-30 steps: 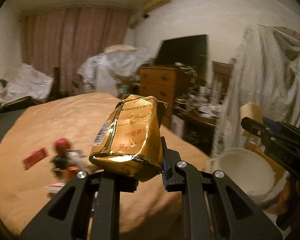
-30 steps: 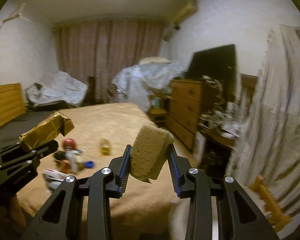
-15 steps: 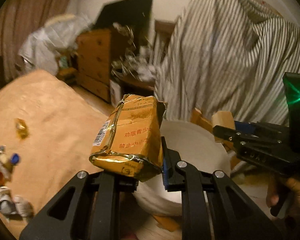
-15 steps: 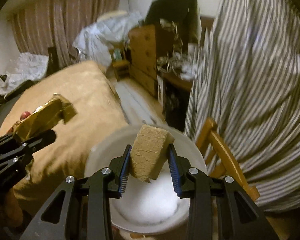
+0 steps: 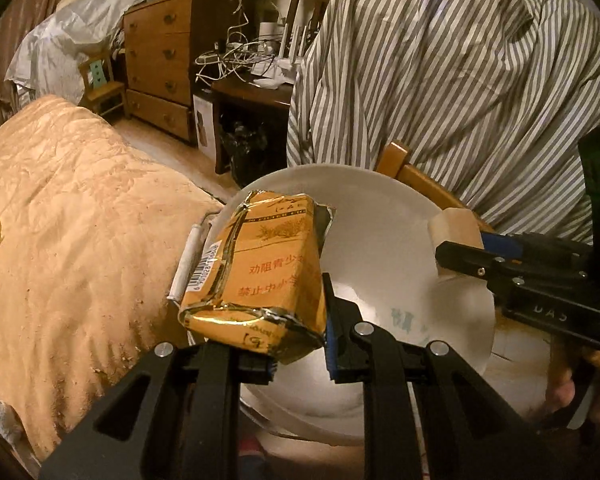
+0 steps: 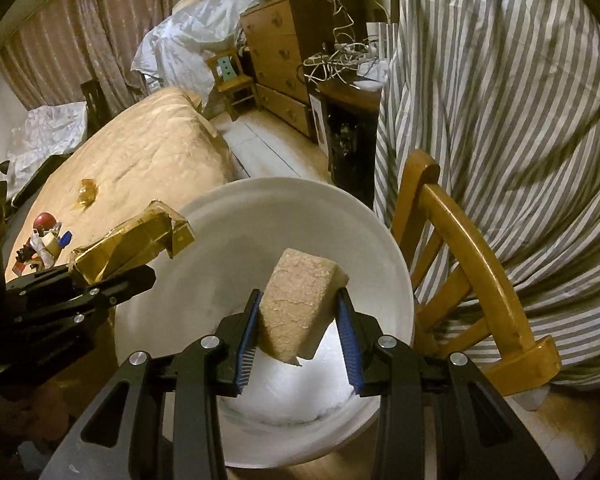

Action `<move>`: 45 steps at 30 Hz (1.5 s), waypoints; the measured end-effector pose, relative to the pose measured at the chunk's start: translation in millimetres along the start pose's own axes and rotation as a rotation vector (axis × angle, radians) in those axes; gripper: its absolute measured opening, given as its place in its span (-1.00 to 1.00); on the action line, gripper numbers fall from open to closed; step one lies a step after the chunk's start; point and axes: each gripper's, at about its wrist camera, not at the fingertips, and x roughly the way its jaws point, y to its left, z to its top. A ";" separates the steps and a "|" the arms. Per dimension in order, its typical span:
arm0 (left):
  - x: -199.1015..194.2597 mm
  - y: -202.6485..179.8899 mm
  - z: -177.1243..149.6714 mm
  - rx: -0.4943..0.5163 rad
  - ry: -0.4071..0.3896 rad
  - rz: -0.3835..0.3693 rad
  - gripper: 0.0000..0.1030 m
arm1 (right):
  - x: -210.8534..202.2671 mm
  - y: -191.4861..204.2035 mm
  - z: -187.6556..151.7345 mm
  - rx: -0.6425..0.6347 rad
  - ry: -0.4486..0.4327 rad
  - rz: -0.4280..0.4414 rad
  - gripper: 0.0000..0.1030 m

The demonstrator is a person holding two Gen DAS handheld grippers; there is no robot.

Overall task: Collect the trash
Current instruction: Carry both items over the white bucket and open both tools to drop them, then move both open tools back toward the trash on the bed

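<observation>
Beside bed (image 5: 80,216), white bucket (image 6: 300,200) on floor. Left tool (image 5: 298,344) grips gold packet (image 5: 260,276); right tool (image 6: 298,336) grips sponge (image 6: 300,304), both above bucket.

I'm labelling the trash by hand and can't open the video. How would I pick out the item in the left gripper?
Find the big white bucket on the floor between the bed and the wooden chair. Over its left rim, the left gripper holds a crumpled gold cigarette pack with red Chinese print and a barcode, unlike the plain tan sponge block beside it.
</observation>
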 end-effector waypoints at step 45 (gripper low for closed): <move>-156.3 212.2 -108.1 -0.261 -0.092 0.220 0.09 | -39.6 252.9 -53.6 -0.296 -0.185 0.289 0.41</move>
